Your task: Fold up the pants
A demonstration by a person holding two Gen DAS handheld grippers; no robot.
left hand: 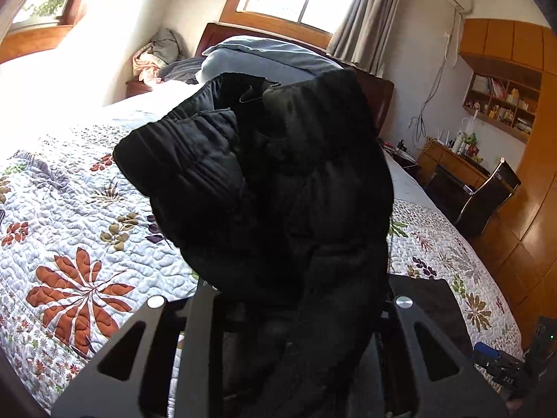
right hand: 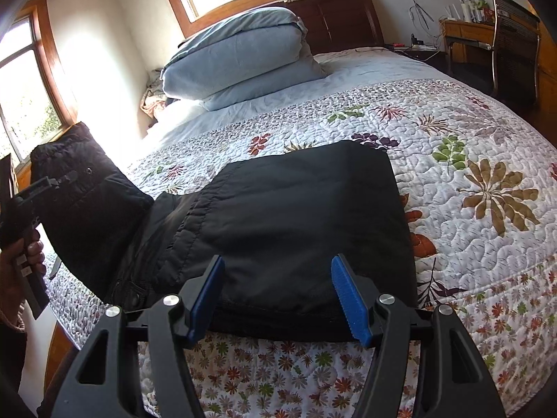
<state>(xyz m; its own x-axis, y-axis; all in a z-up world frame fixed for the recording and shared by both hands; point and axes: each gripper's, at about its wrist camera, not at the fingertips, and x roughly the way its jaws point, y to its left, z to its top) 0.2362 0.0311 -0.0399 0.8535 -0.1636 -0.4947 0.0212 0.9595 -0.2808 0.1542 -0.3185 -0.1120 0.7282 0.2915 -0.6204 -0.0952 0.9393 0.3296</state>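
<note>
Across the middle of the left wrist view, the black padded pants [left hand: 271,181] fill the frame, bunched and hanging over the left gripper [left hand: 278,313], whose fingertips are buried under the cloth. The ribbed elastic waistband sits at centre left, turned toward the camera. The fabric drapes out from between the black finger arms at the bottom of the frame, so the gripper looks clamped on the pants and holds that end clear of the floral quilt [left hand: 69,244]. A folded blue duvet [left hand: 250,55] lies at upper centre by the headboard.

Lower centre of the right wrist view shows the right gripper [right hand: 278,296] spread wide, its blue pads [right hand: 348,299] empty and poised just over the near hem of the pants [right hand: 296,216]. Most of the garment lies flat on the quilt [right hand: 452,209] in the middle of the frame, while its waist end rises to the left edge, where the left gripper [right hand: 52,181] pinches it, gripped by the person's hand [right hand: 21,261].

By their look the pants are soft, thick and quilted, light but bulky, with a smooth shell that may slip. A firm pinch on the stitched hem or waistband, through all layers, seems the safest hold; loose mid-panel fabric would likely slide.
</note>
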